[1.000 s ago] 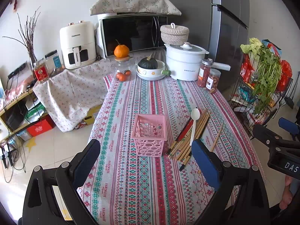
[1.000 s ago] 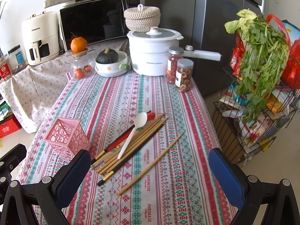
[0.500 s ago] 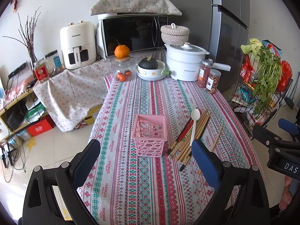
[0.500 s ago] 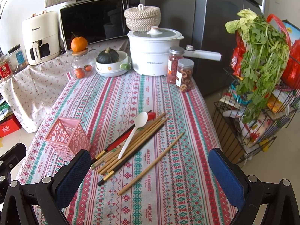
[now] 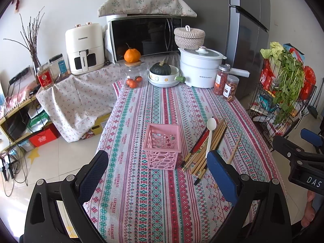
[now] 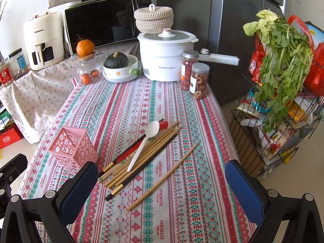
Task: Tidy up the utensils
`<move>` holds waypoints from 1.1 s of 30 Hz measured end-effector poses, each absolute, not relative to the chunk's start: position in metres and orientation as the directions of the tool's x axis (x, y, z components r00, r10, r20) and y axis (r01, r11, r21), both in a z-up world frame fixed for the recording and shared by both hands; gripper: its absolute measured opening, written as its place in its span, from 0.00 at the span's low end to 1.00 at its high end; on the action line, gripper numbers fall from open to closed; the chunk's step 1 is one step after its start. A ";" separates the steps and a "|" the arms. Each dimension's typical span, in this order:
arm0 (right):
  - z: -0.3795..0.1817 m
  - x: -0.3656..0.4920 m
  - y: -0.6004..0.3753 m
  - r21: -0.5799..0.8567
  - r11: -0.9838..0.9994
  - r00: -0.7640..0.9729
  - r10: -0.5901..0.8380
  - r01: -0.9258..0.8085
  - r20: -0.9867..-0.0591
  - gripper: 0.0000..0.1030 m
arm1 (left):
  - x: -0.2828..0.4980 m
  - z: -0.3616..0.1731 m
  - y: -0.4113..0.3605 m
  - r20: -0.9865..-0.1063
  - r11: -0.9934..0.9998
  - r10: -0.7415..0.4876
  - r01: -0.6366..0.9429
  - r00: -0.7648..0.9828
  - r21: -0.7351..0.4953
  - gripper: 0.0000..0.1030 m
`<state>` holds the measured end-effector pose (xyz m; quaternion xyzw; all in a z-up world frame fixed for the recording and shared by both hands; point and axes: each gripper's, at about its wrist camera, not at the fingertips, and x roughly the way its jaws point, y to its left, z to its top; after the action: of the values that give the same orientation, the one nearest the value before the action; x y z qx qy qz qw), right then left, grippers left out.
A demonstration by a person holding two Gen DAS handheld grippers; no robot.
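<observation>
Both grippers hovered wide open and empty above the table's near edge. The pink basket (image 5: 163, 145) stood upright mid-table, chopsticks (image 6: 141, 154) and white spoon (image 6: 144, 142) piled beside it. Probably best: the right gripper (image 6: 162, 190) lifts the spoon first, off the pile.

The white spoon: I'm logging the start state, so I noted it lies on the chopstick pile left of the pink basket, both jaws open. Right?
Not quite. The right wrist view shows the white spoon on the chopsticks to the right of the pink basket. Both jaws are open.
</observation>
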<state>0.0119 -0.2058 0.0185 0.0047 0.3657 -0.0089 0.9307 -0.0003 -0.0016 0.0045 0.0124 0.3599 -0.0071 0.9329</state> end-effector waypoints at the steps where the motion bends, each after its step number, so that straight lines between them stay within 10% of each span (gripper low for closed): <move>1: 0.018 0.012 -0.206 0.002 1.000 0.732 -0.013 0.020 -0.681 1.00 | 0.000 0.005 -0.002 -0.671 1.000 -0.004 0.022 0.741 0.019 0.96; 33: 0.016 0.012 -0.204 0.002 1.000 0.729 -0.016 0.023 -0.684 1.00 | -0.002 0.012 0.010 -0.668 1.000 -0.001 0.016 0.745 0.016 0.96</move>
<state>0.0123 -0.2040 0.0160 0.0051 0.3677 -0.0104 0.9299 -0.0023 0.0099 0.0121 0.0102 0.3573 -0.0046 0.9339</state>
